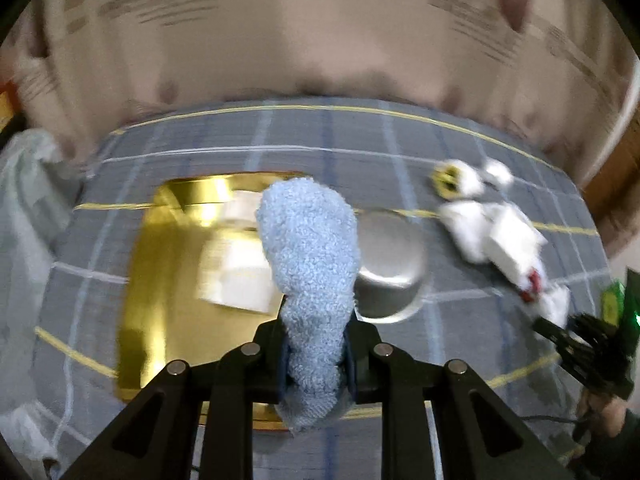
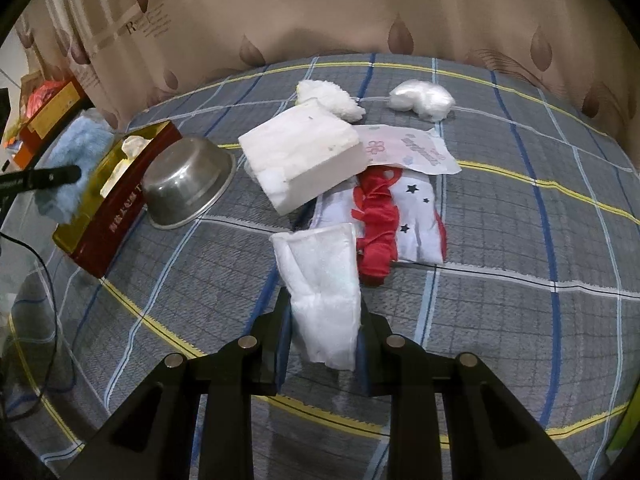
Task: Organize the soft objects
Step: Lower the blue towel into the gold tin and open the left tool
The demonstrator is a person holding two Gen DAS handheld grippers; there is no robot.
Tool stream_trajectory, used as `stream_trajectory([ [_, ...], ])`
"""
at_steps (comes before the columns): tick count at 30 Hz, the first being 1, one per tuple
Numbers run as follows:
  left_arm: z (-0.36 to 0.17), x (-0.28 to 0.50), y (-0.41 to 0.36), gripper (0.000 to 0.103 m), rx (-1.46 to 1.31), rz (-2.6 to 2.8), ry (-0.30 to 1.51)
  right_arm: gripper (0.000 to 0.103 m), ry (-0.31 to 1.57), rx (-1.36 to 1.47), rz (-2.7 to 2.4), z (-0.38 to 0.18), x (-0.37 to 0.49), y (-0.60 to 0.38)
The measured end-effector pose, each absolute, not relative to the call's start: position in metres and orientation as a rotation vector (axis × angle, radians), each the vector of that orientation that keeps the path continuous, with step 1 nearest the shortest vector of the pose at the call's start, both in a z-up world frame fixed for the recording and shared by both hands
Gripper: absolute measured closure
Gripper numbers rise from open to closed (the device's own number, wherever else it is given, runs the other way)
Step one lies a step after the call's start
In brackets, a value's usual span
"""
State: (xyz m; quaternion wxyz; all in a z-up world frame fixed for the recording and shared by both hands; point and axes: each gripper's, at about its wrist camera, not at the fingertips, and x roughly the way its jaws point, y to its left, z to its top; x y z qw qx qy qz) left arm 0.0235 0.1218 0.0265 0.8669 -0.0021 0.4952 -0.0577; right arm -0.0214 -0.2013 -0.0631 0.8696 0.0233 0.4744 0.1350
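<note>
My left gripper point(image 1: 316, 354) is shut on a fluffy light-blue cloth point(image 1: 310, 256) and holds it above the open gold-lined box point(image 1: 160, 280), which has white soft items point(image 1: 236, 276) inside. The cloth point(image 2: 76, 152) and the red-sided box point(image 2: 116, 216) also show in the right wrist view. My right gripper point(image 2: 322, 346) is shut on a white soft pad point(image 2: 324, 280), low over the checked bedsheet. Beyond it lie a white foam block point(image 2: 304, 160), a red cloth point(image 2: 376, 220), a star-printed cloth point(image 2: 418, 216), a white fluffy piece point(image 2: 332, 98) and a clear bag point(image 2: 422, 100).
An upturned steel bowl point(image 2: 186, 184) sits against the box's right side, also in the left wrist view point(image 1: 390, 264). A printed plastic wrapper point(image 2: 408, 148) lies behind the foam block. A curtain point(image 2: 320, 8) hangs at the bed's far edge. A black cable point(image 2: 40, 264) runs at the left.
</note>
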Motion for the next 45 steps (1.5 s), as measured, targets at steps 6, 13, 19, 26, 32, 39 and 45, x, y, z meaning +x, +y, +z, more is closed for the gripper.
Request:
stream_trajectory([
  [6,0.02,0.044,0.178,0.082,-0.037,-0.003,1.044,0.077,0.999,0.025,0.288,-0.062,-0.02,-0.191],
  [13,-0.007,0.073,0.2,0.082,0.008,0.042,1.093,0.077,1.003,-0.002,0.288,-0.059,-0.022,-0.179],
  [19,-0.029,0.087,0.206,0.08,0.032,0.058,1.141,0.077,1.006,-0.021,0.275,-0.056,-0.023,-0.173],
  [26,-0.03,0.09,0.211,0.059,0.057,0.109,1.142,0.077,1.01,-0.041,0.278,-0.056,-0.022,-0.165],
  [32,-0.019,0.083,0.211,0.051,0.052,0.092,1.117,0.077,1.017,-0.06,0.294,-0.055,-0.022,-0.156],
  [39,-0.001,0.061,0.208,0.051,0.056,0.12,1.066,0.077,1.007,-0.116,0.342,-0.05,-0.02,-0.131],
  [45,-0.002,0.038,0.219,0.051,-0.006,0.159,1.069,0.077,1.006,-0.162,0.428,-0.048,-0.011,-0.096],
])
